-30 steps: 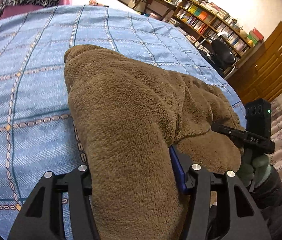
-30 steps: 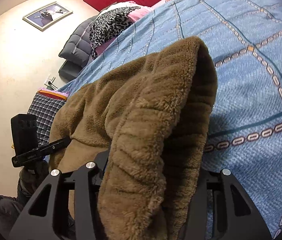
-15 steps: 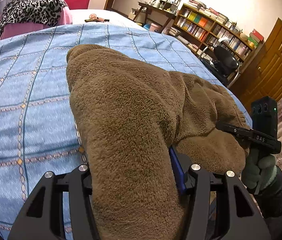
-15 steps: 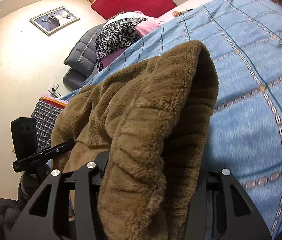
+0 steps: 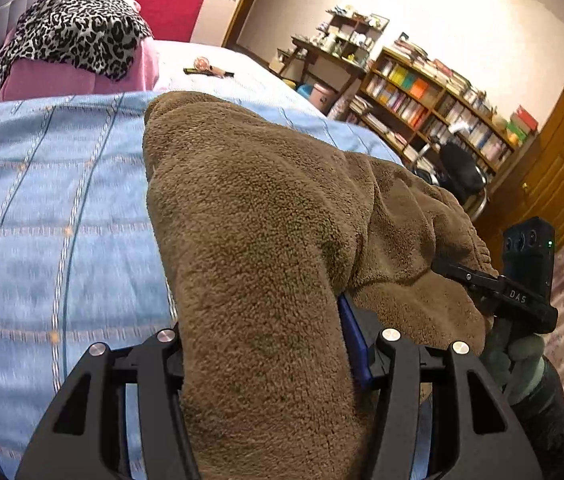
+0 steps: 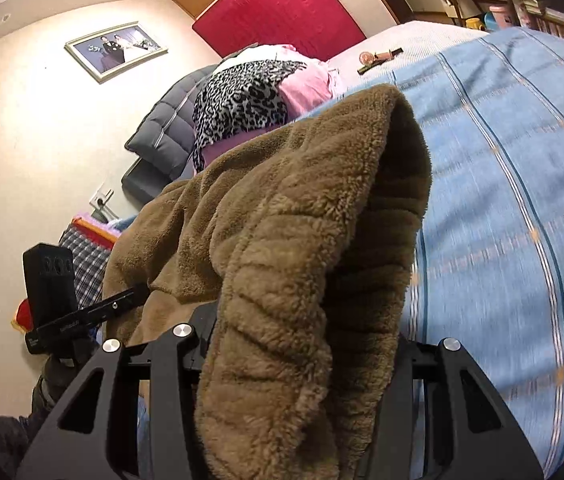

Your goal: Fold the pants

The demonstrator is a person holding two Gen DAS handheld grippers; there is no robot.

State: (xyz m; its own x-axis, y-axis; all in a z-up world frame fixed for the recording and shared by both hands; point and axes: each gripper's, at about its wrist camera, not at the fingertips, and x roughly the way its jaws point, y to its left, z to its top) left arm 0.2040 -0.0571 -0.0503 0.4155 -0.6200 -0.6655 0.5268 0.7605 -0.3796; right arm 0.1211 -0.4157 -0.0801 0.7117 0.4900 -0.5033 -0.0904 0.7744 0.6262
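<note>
Left gripper [image 5: 266, 344], jaws about half apart, clamped on a thick fold of the brown fleece pants [image 5: 266, 216]; these drape forward from both grips over the blue bedspread [image 5: 50, 216]. Right gripper [image 6: 297, 344], likewise about half open, pinches a second bunched fold. The fabric appears soft, bulky, limp and compressible, fairly light, unlikely to slip; best held by doubled edges, as here, since single layers would sag.
</note>
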